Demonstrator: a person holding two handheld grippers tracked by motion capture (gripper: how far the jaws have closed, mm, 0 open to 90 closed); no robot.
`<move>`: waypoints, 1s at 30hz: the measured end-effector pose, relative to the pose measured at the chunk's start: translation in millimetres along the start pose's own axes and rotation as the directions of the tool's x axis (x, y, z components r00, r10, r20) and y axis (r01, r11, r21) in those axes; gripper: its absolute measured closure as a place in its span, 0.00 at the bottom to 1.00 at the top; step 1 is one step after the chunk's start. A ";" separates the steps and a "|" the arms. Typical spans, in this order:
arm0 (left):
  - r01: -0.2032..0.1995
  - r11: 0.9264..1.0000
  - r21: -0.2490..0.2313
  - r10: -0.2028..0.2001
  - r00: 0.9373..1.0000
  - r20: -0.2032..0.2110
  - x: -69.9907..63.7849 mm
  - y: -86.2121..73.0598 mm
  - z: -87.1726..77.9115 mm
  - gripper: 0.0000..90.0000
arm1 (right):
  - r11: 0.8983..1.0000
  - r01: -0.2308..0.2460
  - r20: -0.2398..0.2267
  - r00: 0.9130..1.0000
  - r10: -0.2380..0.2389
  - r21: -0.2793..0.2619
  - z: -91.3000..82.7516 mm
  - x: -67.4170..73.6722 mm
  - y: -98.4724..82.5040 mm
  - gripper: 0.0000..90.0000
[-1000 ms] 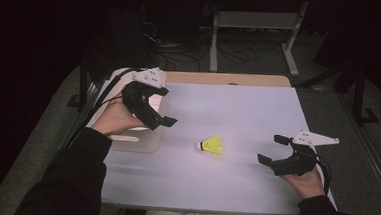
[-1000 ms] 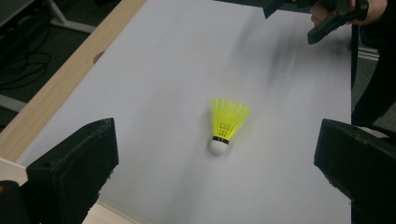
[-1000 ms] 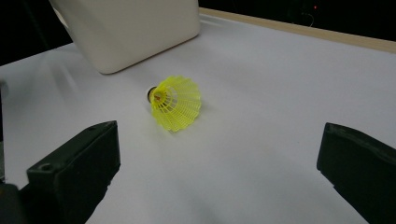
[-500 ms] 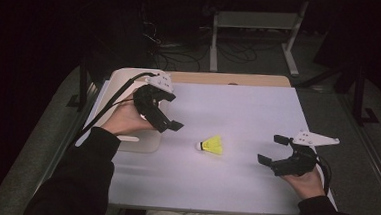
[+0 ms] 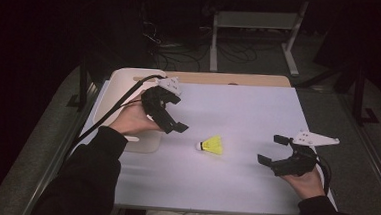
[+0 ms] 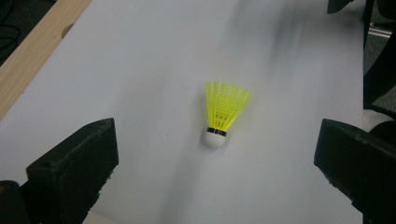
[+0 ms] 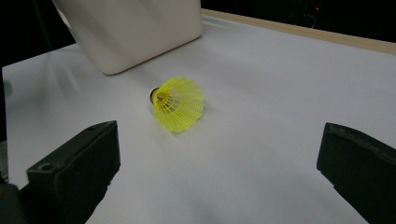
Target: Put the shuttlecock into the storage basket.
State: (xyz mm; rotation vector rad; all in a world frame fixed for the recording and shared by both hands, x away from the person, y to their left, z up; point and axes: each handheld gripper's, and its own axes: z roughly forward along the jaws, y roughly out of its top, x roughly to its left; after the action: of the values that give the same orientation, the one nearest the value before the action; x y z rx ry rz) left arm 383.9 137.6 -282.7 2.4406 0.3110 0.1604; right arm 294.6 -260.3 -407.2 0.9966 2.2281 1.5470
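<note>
While the white table (image 5: pixel 234 180) spreads under my hands with the cream tray (image 5: pixel 122 81) at its left edge, my left gripper (image 5: pixel 173 120) and right gripper (image 5: pixel 274 150) both gape wide, holding nothing; the yellow shuttlecock (image 5: pixel 211 145) lies on its side between them.

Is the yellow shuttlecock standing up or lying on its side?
Lying on its side. The shuttlecock rests on the white table, its skirt flat against the surface and its cork tip pointing sideways toward the left tongs.
</note>
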 end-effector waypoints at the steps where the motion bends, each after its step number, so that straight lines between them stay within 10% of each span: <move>1: -0.007 1.000 0.008 0.007 1.000 0.001 -0.8 1.9 1.7 0.00 | 1.000 0.000 0.000 1.000 0.000 0.000 0.0 0.1 0.0 0.00; 30: -0.004 0.997 0.074 -0.001 0.998 0.068 -2.9 21.3 56.4 0.00 | 1.000 -0.001 -0.008 1.000 0.001 -0.007 -0.8 0.5 0.2 0.00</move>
State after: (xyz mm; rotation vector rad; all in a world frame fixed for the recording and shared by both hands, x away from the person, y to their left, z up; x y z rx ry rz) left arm 395.9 86.8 -312.8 2.5129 0.2901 0.0668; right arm 293.9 -260.5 -406.6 0.9912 2.2266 1.5603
